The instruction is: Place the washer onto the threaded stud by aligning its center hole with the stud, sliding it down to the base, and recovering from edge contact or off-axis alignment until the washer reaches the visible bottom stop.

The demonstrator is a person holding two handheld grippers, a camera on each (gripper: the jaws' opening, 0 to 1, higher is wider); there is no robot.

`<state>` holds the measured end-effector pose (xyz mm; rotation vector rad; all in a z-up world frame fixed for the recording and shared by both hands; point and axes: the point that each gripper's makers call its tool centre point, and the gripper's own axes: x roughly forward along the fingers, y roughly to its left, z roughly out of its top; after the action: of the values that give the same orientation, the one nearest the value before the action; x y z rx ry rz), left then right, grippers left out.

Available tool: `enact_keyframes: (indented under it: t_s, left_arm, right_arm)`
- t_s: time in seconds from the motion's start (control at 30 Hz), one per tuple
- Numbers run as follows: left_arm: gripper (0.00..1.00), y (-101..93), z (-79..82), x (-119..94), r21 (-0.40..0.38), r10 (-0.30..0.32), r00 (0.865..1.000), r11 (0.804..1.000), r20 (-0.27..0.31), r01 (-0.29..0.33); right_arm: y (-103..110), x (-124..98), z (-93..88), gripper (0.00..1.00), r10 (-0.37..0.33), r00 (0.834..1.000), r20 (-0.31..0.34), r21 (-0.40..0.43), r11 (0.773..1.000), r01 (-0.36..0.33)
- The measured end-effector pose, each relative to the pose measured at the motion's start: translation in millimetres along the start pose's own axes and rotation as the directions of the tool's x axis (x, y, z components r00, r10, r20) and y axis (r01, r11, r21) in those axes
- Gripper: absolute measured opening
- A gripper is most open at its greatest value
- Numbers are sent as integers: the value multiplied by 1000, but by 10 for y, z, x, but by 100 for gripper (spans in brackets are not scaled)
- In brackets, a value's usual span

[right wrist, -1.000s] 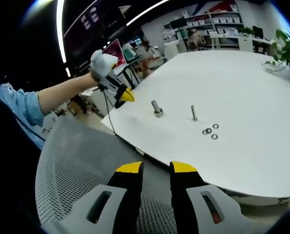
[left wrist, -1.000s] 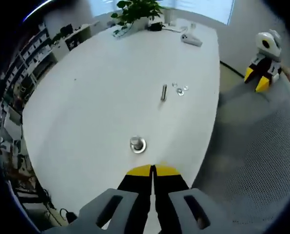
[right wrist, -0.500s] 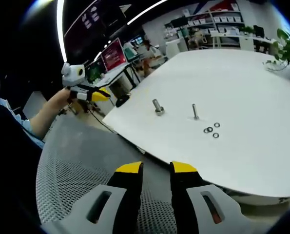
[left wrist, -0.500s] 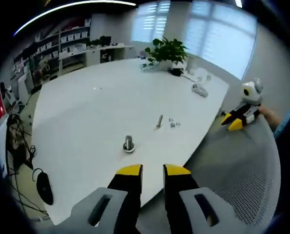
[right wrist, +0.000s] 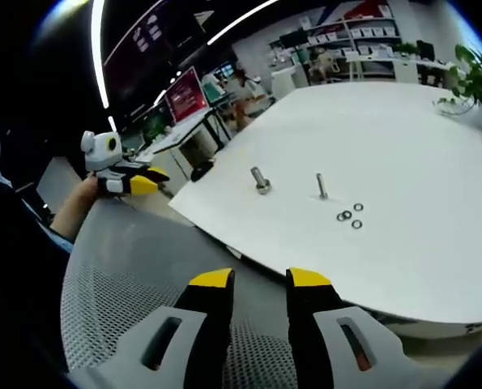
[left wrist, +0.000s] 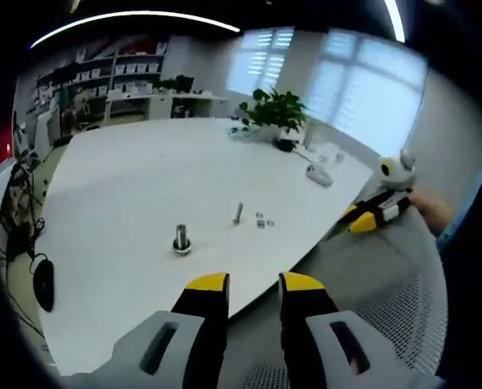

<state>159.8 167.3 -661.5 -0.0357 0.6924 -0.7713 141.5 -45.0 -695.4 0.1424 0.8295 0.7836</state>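
Steel washers (right wrist: pixel 347 216) well beyond right gripper (right wrist: pixel 261 279) fingertips.

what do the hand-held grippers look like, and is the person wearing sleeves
Each hand-held gripper has grey moulded bases with slots, black jaws and yellow tips: left hand-held gripper, right hand-held gripper. Seen from across, each carries a white rounded top. A blue sleeve shows.

Left gripper view: off table (left wrist: pixel 127 178) edge, above mesh chair back, facing across table toward windows. Right gripper view: off same table (right wrist: pixel 403 146) edge, facing toward shelves and monitors. Both well back; both share stud (left wrist: pixel 238 213) (right wrist: pixel 322 185) and washers (left wrist: pixel 262 220) (right wrist: pixel 347 216).
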Motion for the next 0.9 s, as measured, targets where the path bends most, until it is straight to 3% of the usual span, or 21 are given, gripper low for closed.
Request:
enact_keyframes:
  t_s: [0.17, 0.3, 0.33, 0.4, 0.43, 0.67, 0.77, 0.9]
  left_arm:
    - [20, 36, -37, 7, 8, 23, 1000, 1000, 2, -23]
    - [18, 82, -121, 14, 15, 44, 999, 999, -19, -44]
    - [18, 90, -139, 15, 22, 46, 999, 999, -26, -45]
    - [18, 77, -186, 34, 45, 30, 998, 999, -56, -28]
    - [18, 89, -188, 40, 46, 36, 998, 998, -58, -33]
    - [18, 94, -203, 33, 37, 42, 997, 999, -62, -40]
    - [18, 141, -231, 35, 45, 51, 996, 998, -74, -48]
    - [18, 153, -264, 30, 25, 54, 995, 998, -87, -52]
  right_arm:
    - [51, -1, 5, 33, 34, 999, 1, -5, 999, -34]
    - [205, 4, -5, 46, 155, 988, -18, 13, 988, -155]
    - [249, -7, -20, 45, 199, 979, -34, 35, 980, -198]
    - [265, -69, -61, 32, 250, 962, -107, 10, 968, -250]
    - [232, -73, -36, 27, 244, 964, -109, 0, 969, -246]
    - [132, -138, 155, 26, 243, 968, -68, -2, 970, -243]
    - [-28, -125, 316, 19, 160, 987, 3, 22, 987, -160]
    - [-80, -107, 396, 19, 146, 989, 1, 9, 989, -146]
